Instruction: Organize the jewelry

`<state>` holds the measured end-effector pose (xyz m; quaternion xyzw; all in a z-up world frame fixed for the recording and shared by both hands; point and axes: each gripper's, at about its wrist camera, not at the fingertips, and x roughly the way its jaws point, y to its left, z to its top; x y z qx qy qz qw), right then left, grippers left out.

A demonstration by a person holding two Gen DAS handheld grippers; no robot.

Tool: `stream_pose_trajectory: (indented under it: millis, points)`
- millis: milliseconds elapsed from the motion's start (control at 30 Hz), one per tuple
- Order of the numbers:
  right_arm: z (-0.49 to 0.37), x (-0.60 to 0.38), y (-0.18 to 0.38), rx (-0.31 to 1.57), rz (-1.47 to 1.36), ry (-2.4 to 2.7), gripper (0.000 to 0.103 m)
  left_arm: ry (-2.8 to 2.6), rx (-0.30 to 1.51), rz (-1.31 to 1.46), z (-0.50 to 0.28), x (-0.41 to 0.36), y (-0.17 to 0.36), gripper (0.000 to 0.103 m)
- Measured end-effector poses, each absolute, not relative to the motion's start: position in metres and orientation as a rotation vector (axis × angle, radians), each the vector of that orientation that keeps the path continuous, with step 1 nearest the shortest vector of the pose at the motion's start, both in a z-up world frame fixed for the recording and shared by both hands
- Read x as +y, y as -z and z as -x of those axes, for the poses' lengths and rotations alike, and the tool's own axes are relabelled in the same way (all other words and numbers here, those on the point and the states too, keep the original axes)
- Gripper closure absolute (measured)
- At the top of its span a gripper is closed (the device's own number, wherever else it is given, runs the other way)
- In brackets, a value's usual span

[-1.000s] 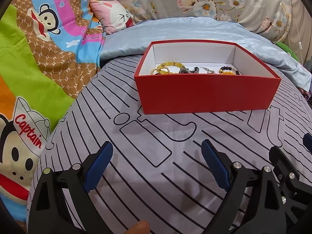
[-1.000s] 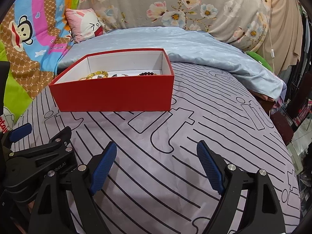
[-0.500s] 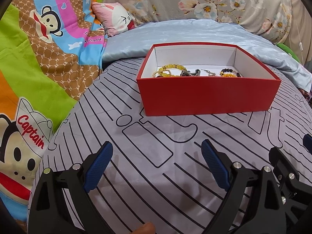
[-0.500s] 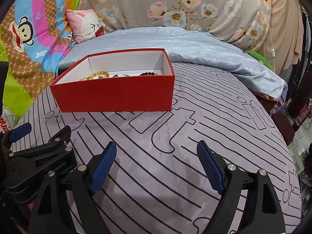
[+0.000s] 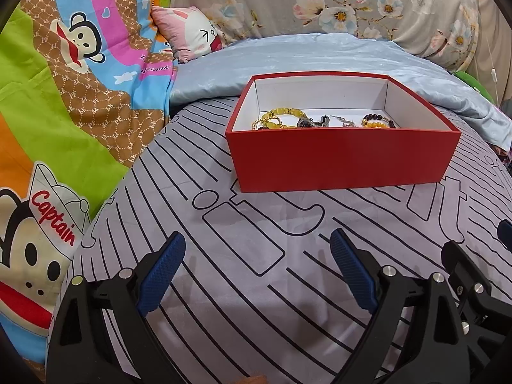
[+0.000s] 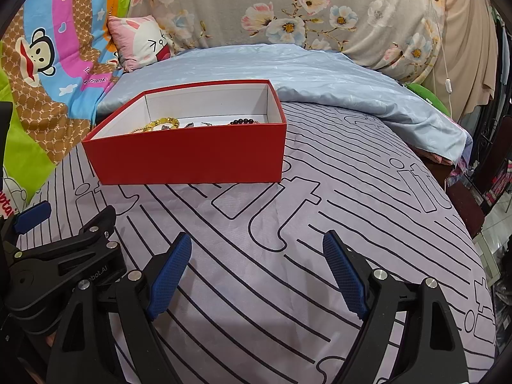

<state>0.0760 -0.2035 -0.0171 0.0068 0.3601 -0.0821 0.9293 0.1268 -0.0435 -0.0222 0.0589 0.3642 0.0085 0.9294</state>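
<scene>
A red box [image 5: 342, 156] with a white inside stands on the striped bedsheet; it also shows in the right wrist view [image 6: 192, 156]. Inside lie a yellow bead bracelet [image 5: 281, 118], a dark metal piece [image 5: 312, 122], a silver earring [image 5: 345, 122] and a dark-and-yellow bead bracelet [image 5: 379, 121]. The yellow bracelet [image 6: 160, 124] and dark beads [image 6: 244, 121] peek over the box's wall in the right wrist view. My left gripper [image 5: 257, 268] is open and empty, well short of the box. My right gripper [image 6: 257, 272] is open and empty, beside the left one [image 6: 64, 256].
The grey sheet with black lines [image 5: 256, 224] covers the bed. A light blue blanket [image 6: 304, 73] lies behind the box. A monkey-print quilt [image 5: 64, 96] and a pink pillow [image 5: 188, 32] are at the left. The bed's edge drops off at the right [image 6: 473, 224].
The left wrist view has tilted up a little, so the box sits slightly lower and closer in view. The right gripper has barely moved. Both stay open.
</scene>
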Motion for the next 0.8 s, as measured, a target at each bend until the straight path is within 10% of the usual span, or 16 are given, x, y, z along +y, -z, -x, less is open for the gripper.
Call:
stream_pose_trajectory:
  millis: [800]
  points:
    - [-0.0755, -0.2037, 0.017, 0.735, -0.018, 0.171, 0.02, -0.01, 0.727, -0.12, -0.1229, -0.0475, 0.0188, 0.017]
